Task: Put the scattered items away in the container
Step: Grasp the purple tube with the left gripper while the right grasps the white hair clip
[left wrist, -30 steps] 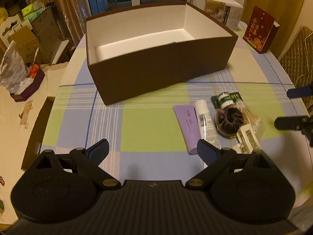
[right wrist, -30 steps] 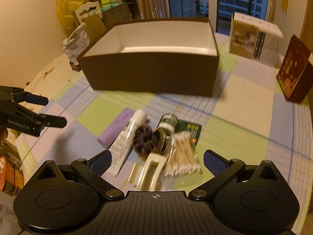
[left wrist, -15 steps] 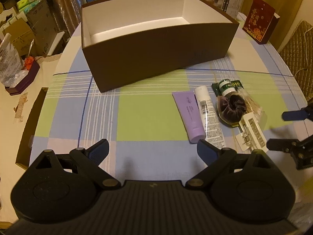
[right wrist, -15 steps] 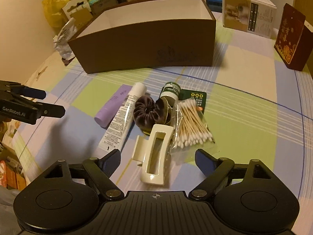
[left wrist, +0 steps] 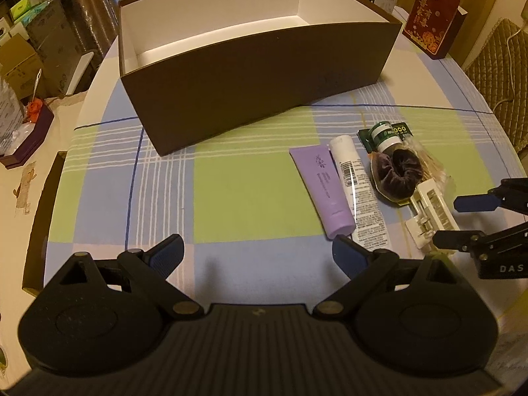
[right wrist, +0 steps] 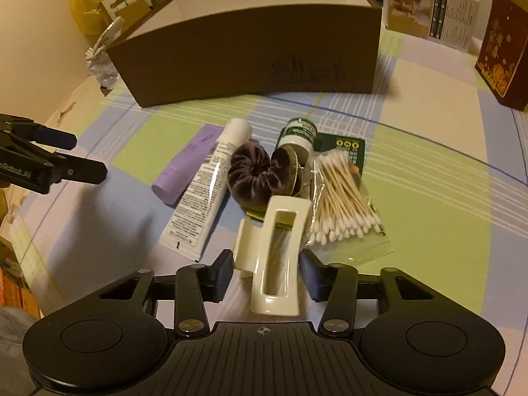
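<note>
A large brown box (left wrist: pixel 257 76) with a white inside stands open at the back of the checked tablecloth; it also shows in the right wrist view (right wrist: pixel 250 56). In front of it lie a purple tube (right wrist: pixel 188 165), a white tube (right wrist: pixel 208 194), a dark velvet scrunchie (right wrist: pixel 250 178), a green-capped bottle (right wrist: pixel 298 135), a bag of cotton swabs (right wrist: pixel 340 198) and a cream hair claw (right wrist: pixel 277 257). My right gripper (right wrist: pixel 267 274) is partly closed with its jaws on either side of the hair claw. My left gripper (left wrist: pixel 257 250) is open and empty above bare cloth.
A red gift box (left wrist: pixel 432 26) and a white carton (right wrist: pixel 432 16) stand at the back right. Cartons and bags (left wrist: pixel 29 52) crowd the left beyond the table edge. A chair back (left wrist: pixel 501 76) is at the right.
My right gripper has dropped and moved forward over the hair claw, and its jaws have narrowed around it. My left gripper has come a little closer to the box.
</note>
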